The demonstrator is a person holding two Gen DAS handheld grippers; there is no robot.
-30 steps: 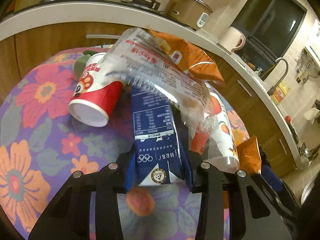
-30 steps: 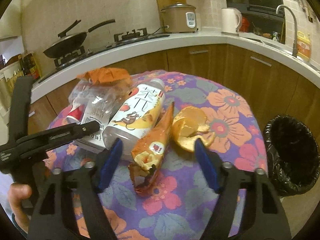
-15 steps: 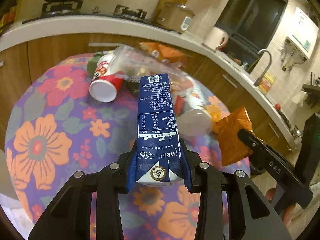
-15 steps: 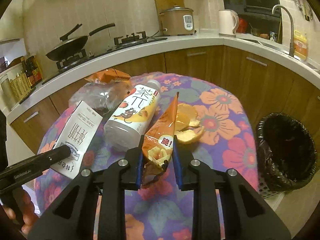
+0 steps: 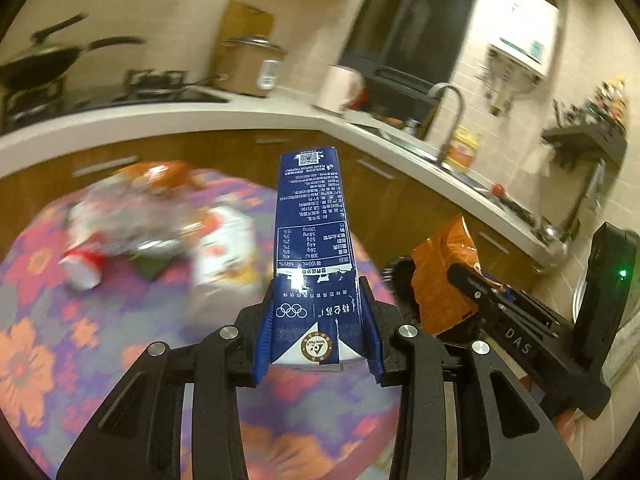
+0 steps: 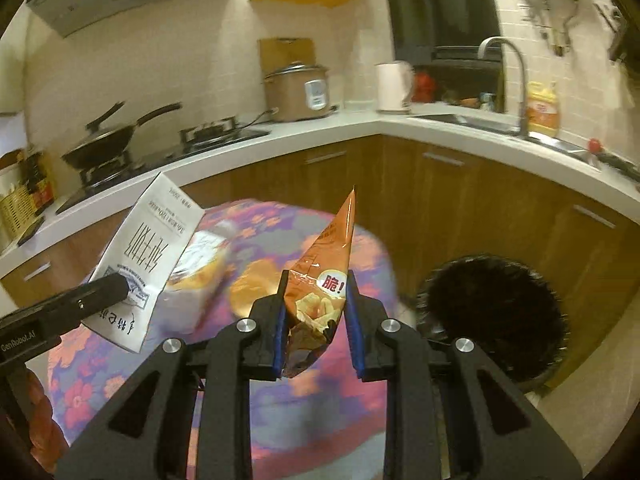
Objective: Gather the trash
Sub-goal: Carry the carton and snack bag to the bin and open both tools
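Observation:
My left gripper (image 5: pixel 316 334) is shut on a blue and white milk carton (image 5: pixel 314 240), held up above the flowered table (image 5: pixel 80 320). The carton's white side (image 6: pixel 148 256) shows at the left of the right wrist view. My right gripper (image 6: pixel 316 318) is shut on an orange chip bag (image 6: pixel 324 276), lifted off the table; the same bag (image 5: pixel 440 280) appears at the right of the left wrist view. A bin lined with a black bag (image 6: pixel 492 312) stands on the floor to the right of the table.
Left on the table are a red and white cup (image 5: pixel 82 272), a clear wrapper (image 5: pixel 128 220), a white bottle (image 5: pixel 224 252) and orange peel (image 6: pixel 252 292), all blurred. A curved counter (image 6: pixel 440 128) with stove, rice cooker, kettle and sink runs behind.
The right gripper closed on the chip bag and lifted it. Both grippers rose from the table with their items and swung right, toward the bin side.

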